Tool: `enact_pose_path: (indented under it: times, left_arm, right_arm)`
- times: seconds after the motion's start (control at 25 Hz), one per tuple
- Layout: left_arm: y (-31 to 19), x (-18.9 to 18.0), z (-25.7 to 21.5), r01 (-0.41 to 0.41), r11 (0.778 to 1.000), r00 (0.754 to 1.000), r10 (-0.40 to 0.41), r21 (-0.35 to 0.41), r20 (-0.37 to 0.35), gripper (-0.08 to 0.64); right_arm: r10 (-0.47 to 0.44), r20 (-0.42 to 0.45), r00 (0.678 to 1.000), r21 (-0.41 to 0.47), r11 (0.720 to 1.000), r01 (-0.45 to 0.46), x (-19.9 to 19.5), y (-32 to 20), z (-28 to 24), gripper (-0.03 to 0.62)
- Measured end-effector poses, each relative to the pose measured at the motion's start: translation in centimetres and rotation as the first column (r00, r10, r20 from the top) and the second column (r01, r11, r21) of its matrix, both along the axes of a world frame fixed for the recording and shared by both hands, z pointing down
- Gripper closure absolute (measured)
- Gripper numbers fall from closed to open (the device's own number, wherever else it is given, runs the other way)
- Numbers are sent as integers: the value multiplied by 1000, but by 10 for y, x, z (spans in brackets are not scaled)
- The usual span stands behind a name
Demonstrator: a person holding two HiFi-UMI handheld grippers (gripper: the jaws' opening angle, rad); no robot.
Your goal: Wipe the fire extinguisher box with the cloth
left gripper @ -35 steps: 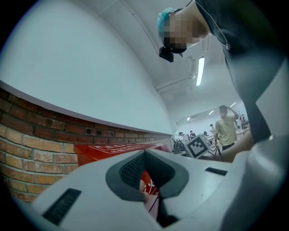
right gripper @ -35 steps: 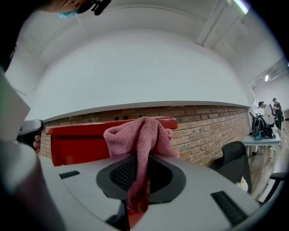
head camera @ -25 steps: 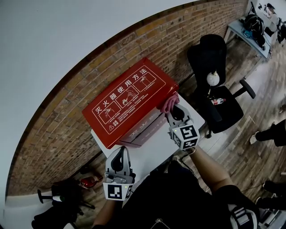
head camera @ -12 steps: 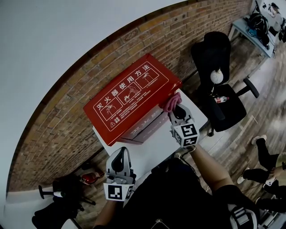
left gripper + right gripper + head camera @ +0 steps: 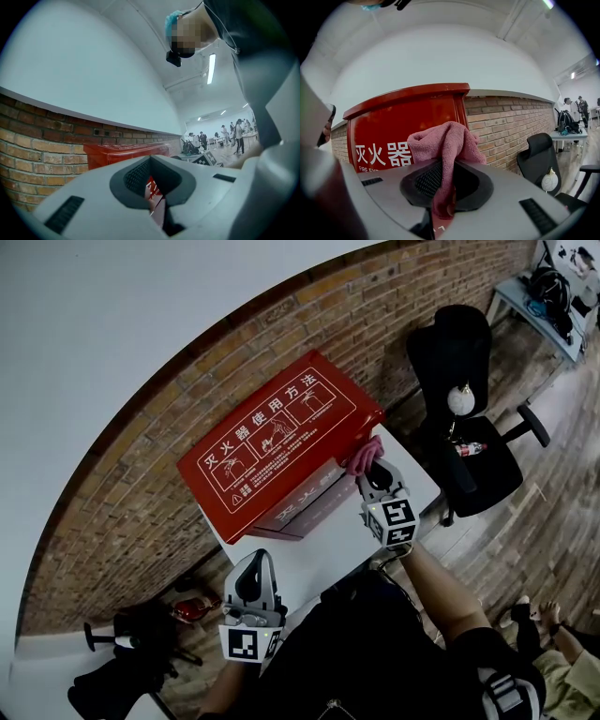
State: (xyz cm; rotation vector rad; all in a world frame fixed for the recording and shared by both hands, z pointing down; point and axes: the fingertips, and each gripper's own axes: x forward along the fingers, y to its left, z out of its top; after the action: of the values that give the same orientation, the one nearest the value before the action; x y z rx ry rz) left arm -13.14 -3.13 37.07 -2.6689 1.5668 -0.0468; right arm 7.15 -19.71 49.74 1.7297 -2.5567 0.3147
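Jaws of the right tool (image 5: 443,190) are clamped on a pink terry cloth (image 5: 446,138). It is pinched in a fold between the dark ribbed pads and bunches into a soft mound above them. Behind the cloth in the right gripper view rises the red fire extinguisher box (image 5: 393,124), its face carrying large white characters. To the right of the box runs a brick wall (image 5: 506,122), with a black office chair (image 5: 536,157) further off.

Seen from the head view, the box (image 5: 281,432) stands on a white bench (image 5: 317,551), set back against the brick wall. Its broad top panel is printed with white characters and framed diagrams. The right tool (image 5: 373,465) is at the box's right-hand end. The cloth (image 5: 362,456) it grips lies against that end, just under the corner of the top panel; how firmly it bears on the box cannot be told. The chair stands on the wooden floor (image 5: 553,512) beyond the bench's right edge.

The left tool (image 5: 253,563) is held at the near edge of the bench, well apart from the box and the cloth. In the left gripper view its jaws are drawn together with only a thin slit between the pads and nothing gripped. A sliver of the red box shows through that slit. Beyond the tool (image 5: 152,187) the same view shows the box beside the brick wall under a plain white wall (image 5: 93,75), and small figures of people (image 5: 236,136) standing in the bright room far to the right
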Motion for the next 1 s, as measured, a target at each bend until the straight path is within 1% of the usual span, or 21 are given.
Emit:
enact_pose_path:
  times: [0.12,0.28,0.48,0.64,0.76,0.88,1.0]
  left_arm:
    - [1,4,-2,-17,999,1000,17,27,8,511]
    - [-1,8,3,6,1000,1000,-6,-10,2,511]
    - [-3,16,0,-12,1000,1000,12,24,7,511]
    - [-8,20,3,6,1000,1000,-6,-2,-2,511]
    - [-9,27,-1,-16,999,1000,16,31,1,511]
    - [-10,27,3,-13,1000,1000,12,27,17,511]
    - [-12,28,6,-4,1000,1000,3,21,18,511]
  right_arm:
    - [-7,4,1000,-2,1000,7,0,-1,3,529]
    - [-28,-1,1000,-23,999,28,0,-1,11,529]
    - [-49,-2,999,-35,998,49,1,-3,20,529]
    - [-59,-1,998,-54,997,59,2,-5,32,529]
    - [-67,-7,998,-78,995,66,2,-6,45,529]
    - [-79,-4,997,-91,993,78,1,-7,51,529]
    - [-90,-8,996,-99,991,89,1,-8,54,529]
